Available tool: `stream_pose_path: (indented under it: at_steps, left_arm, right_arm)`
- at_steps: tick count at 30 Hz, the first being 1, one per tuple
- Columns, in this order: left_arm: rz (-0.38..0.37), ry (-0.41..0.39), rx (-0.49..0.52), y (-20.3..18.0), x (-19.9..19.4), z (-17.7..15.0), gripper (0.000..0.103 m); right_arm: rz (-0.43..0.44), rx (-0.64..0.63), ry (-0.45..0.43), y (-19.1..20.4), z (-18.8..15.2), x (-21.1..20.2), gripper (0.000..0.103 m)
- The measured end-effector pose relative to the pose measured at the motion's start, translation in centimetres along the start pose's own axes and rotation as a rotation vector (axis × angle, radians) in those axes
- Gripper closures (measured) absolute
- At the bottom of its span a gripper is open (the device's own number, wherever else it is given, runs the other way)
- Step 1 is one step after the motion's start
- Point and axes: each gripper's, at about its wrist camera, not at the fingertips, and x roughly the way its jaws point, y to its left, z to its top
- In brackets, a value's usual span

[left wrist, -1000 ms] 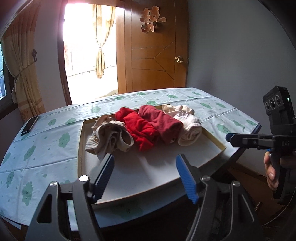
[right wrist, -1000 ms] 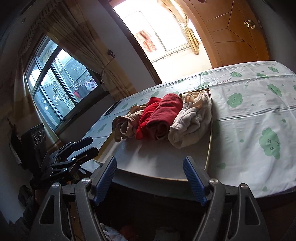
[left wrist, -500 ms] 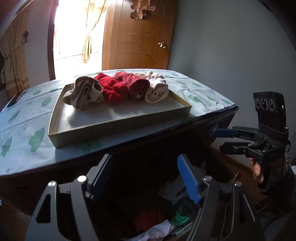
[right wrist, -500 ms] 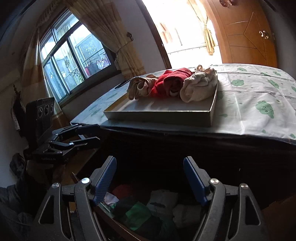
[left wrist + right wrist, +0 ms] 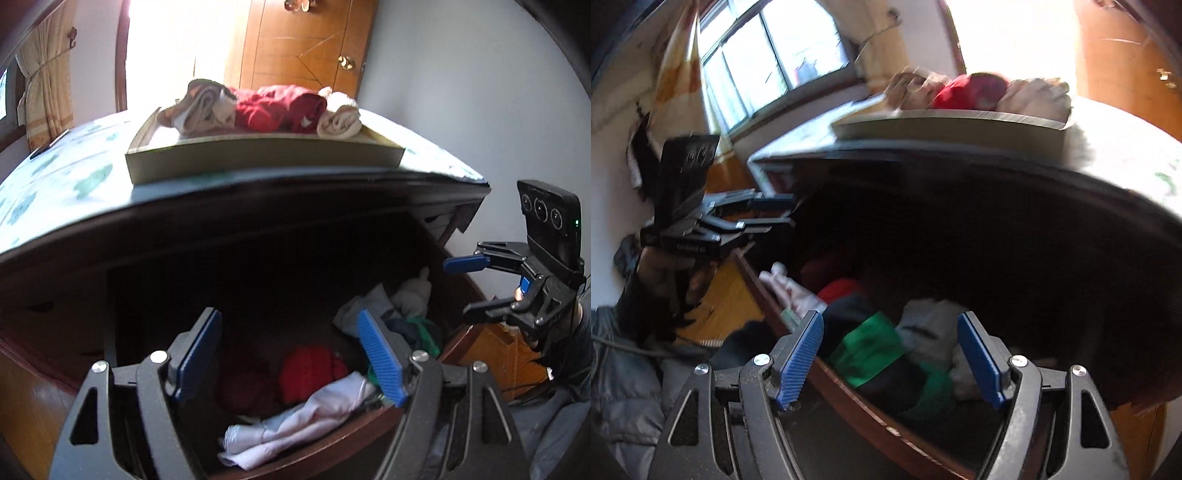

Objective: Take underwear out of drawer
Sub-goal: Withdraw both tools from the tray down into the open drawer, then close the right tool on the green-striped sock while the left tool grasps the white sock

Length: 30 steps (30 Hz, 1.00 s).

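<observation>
An open wooden drawer (image 5: 332,441) under the table holds loose clothes: a red piece (image 5: 310,373), a white piece (image 5: 295,417), grey (image 5: 369,306) and green (image 5: 424,332) ones. My left gripper (image 5: 290,356) hangs over the red piece, its jaws opening, with nothing gripped. In the right wrist view, my right gripper (image 5: 890,358) stands open over a green garment (image 5: 868,347) and a grey one (image 5: 931,328) at the drawer rim (image 5: 857,402). Each gripper shows in the other's view: right gripper (image 5: 458,290), left gripper (image 5: 790,211).
On the table's green-patterned cloth (image 5: 55,184) stands a shallow tray (image 5: 258,158) with rolled beige and red underwear (image 5: 273,109). The same tray (image 5: 960,129) is blurred in the right wrist view. The drawer's back is dark. A wooden door (image 5: 306,48) stands behind.
Both grippers have sunk from above the tray on the table to the open drawer below it. The drawer's clothes have come into view. The left jaws stand a little wider.
</observation>
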Motion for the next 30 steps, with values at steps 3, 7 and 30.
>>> stream_pose_path:
  at_steps: [3, 7, 30]
  left_arm:
    - [0.007, 0.011, 0.002, 0.3, 0.2, -0.4, 0.026]
    - [-0.004, 0.03, -0.02, 0.8, 0.6, -0.9, 0.026]
    - [-0.086, 0.319, 0.086, 0.7, 3.6, -2.8, 0.026]
  right_arm:
    - [0.031, -0.013, 0.053, 0.6, -0.3, 1.5, 0.026]
    - [0.075, -0.013, 0.068, 1.3, -0.2, 2.7, 0.026]
    - [-0.083, 0.133, 0.122, -3.7, 1.0, 5.3, 0.078]
